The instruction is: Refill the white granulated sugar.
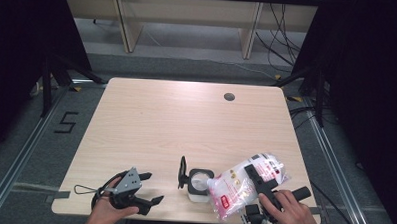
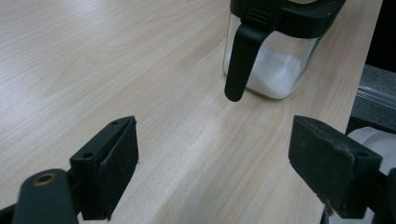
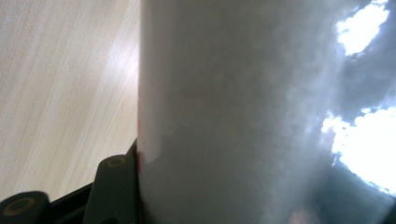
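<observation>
The right gripper [image 1: 256, 180] clamped the white bag [image 1: 244, 182], which leaned against the glass jar [image 1: 200, 181] from its right. The left gripper [image 1: 145, 189], jaws wide and empty, lay left of the jar.

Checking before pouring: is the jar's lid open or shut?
Open: the jar shows white powder through its top, and its black lid stands flipped up at the left.
</observation>
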Demonstrator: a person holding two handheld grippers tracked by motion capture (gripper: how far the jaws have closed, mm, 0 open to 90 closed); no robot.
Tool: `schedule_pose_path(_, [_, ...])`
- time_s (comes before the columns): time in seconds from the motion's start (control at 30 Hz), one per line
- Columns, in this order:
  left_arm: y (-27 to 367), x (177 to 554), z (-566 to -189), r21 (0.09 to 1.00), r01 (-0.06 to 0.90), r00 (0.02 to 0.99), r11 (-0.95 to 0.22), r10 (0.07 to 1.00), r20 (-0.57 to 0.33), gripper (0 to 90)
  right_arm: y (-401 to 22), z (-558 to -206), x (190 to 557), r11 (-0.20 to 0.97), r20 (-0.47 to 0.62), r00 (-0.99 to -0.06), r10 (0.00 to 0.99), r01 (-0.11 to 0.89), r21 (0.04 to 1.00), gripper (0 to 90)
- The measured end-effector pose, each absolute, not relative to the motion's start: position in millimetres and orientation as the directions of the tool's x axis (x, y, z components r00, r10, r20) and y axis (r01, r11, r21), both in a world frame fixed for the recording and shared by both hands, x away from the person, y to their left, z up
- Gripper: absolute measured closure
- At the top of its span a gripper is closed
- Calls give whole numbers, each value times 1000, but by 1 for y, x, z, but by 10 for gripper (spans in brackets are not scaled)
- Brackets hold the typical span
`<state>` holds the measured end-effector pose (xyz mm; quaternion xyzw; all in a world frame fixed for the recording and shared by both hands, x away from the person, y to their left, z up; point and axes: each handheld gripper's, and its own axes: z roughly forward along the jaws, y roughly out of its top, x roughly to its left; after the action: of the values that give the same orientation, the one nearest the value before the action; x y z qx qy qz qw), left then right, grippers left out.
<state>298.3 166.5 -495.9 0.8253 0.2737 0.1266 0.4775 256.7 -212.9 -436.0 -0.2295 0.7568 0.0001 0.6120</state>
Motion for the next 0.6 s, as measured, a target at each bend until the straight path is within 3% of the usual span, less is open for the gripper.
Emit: schedule_pose_path(0.6, [167,298,-496,857,329,816,-396,575,-48,159,-213,-436,255,903,-932,-154,-327,-340,-261,460])
